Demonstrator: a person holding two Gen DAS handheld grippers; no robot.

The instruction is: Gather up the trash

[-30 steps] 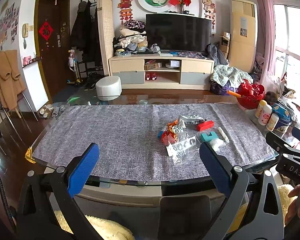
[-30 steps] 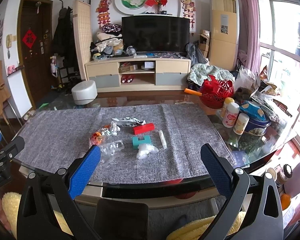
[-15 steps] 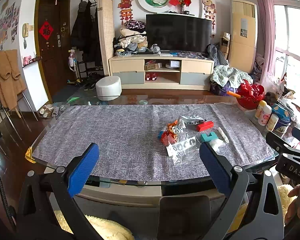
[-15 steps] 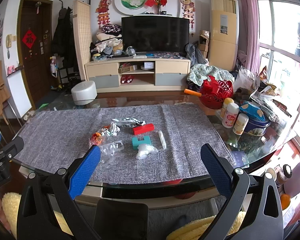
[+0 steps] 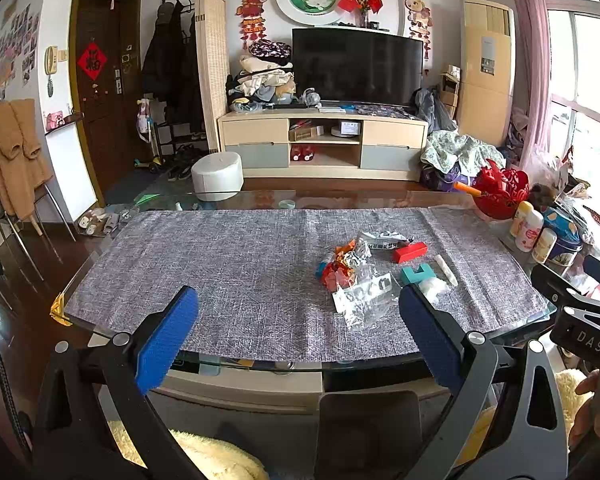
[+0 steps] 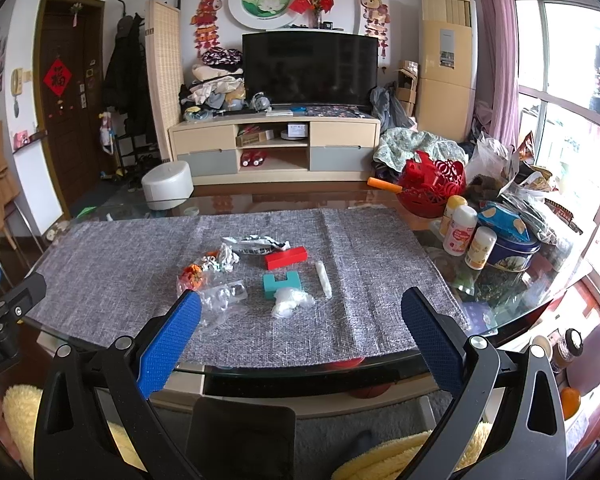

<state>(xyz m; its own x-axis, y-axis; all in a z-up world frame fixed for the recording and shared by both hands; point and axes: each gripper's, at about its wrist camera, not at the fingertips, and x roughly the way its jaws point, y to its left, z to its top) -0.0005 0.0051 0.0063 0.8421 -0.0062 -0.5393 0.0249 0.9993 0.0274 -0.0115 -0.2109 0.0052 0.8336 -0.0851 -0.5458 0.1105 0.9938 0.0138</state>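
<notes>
A small heap of trash lies on the grey table runner [image 5: 228, 264]: a clear plastic wrapper [image 5: 366, 296] [image 6: 224, 298], an orange crumpled wrapper [image 5: 338, 268] [image 6: 192, 274], a silver foil packet [image 5: 380, 238] [image 6: 256, 243], a white tissue wad [image 5: 432, 288] [image 6: 290, 300] and a white stick [image 5: 445, 270] [image 6: 324, 279]. A red block [image 5: 410, 251] [image 6: 286, 257] and a teal block [image 5: 416, 273] [image 6: 281, 282] lie among them. My left gripper [image 5: 298, 334] is open and empty at the table's near edge. My right gripper [image 6: 300, 336] is open and empty, also short of the trash.
A red basket [image 6: 430, 192], several bottles [image 6: 460, 230], a blue tin [image 6: 512, 248] and bags crowd the table's right end. The glass table edge [image 6: 300, 368] lies just ahead of both grippers. A TV cabinet [image 5: 324, 142] and white stool [image 5: 217, 176] stand beyond.
</notes>
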